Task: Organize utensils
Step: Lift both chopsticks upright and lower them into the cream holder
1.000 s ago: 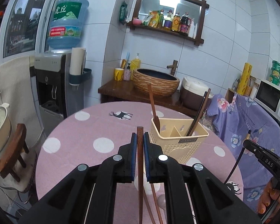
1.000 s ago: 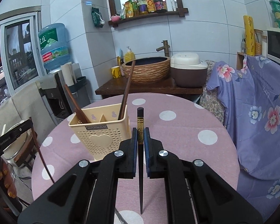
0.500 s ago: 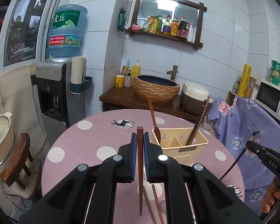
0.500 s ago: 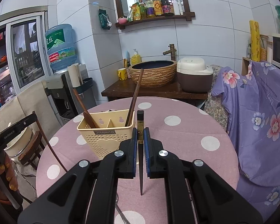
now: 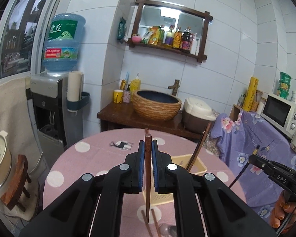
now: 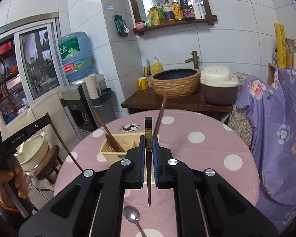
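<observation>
My left gripper [image 5: 147, 148] is shut on a brown wooden chopstick [image 5: 147, 177], held upright above the pink dotted table [image 5: 92, 158], tip pointing down. The cream utensil holder [image 5: 195, 165] stands just behind and right of it, with a dark stick [image 5: 199, 148] leaning in it. My right gripper [image 6: 148, 142] is shut on a black chopstick with a gold band [image 6: 148, 138], also upright. The holder [image 6: 116, 148] sits just behind and left of it, holding a wooden spatula [image 6: 106, 130] and a brown stick [image 6: 161, 114].
Two brown chopsticks [image 5: 150, 223] and a spoon bowl [image 5: 165, 228] lie on the table under the left gripper. A metal spoon [image 6: 132, 215] lies below the right gripper. A wooden stool [image 5: 15, 183] and pot stand at left; a flowered purple cloth [image 6: 276, 128] drapes at right.
Both grippers have risen and tilted with their chopsticks still held; the holder now sits lower and partly behind the fingers in both views.
</observation>
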`<control>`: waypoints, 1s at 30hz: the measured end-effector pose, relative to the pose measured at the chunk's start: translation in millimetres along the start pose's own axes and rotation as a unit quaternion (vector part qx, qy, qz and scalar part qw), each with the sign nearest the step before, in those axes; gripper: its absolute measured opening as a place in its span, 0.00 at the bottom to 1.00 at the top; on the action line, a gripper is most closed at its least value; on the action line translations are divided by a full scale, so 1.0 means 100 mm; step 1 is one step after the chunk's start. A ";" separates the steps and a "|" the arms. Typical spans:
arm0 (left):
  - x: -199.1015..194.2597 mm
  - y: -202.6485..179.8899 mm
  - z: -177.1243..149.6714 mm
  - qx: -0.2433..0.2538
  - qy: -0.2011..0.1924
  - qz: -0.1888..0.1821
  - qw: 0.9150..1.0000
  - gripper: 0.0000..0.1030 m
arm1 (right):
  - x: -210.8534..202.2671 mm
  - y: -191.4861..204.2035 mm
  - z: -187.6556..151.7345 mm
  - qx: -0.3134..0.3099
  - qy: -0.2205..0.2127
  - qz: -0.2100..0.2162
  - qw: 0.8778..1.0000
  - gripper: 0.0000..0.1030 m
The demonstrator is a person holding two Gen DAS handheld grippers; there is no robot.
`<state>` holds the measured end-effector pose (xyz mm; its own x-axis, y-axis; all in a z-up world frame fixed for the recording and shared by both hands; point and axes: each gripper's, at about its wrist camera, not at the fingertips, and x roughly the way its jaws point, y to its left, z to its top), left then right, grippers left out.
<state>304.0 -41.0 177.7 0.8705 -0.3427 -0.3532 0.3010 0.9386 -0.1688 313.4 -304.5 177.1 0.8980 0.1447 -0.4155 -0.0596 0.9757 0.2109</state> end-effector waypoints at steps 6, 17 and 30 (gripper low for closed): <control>-0.06 -0.18 0.55 -0.007 -0.038 -0.024 0.999 0.08 | -0.09 0.20 0.58 -0.003 -0.045 0.021 0.999 0.07; 0.32 -0.51 0.79 -0.002 -0.068 0.005 0.998 0.08 | 0.35 0.32 0.97 0.000 -0.081 -0.013 0.997 0.07; 0.98 -0.42 0.02 -0.002 0.011 0.029 1.000 0.08 | 0.96 0.16 0.33 0.011 -0.023 -0.034 0.999 0.08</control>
<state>377.3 -113.6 152.1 0.8778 -0.2893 -0.3818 0.2498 0.9565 -0.1505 413.1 -280.4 169.6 0.9185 0.0707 -0.3892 0.0109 0.9790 0.2035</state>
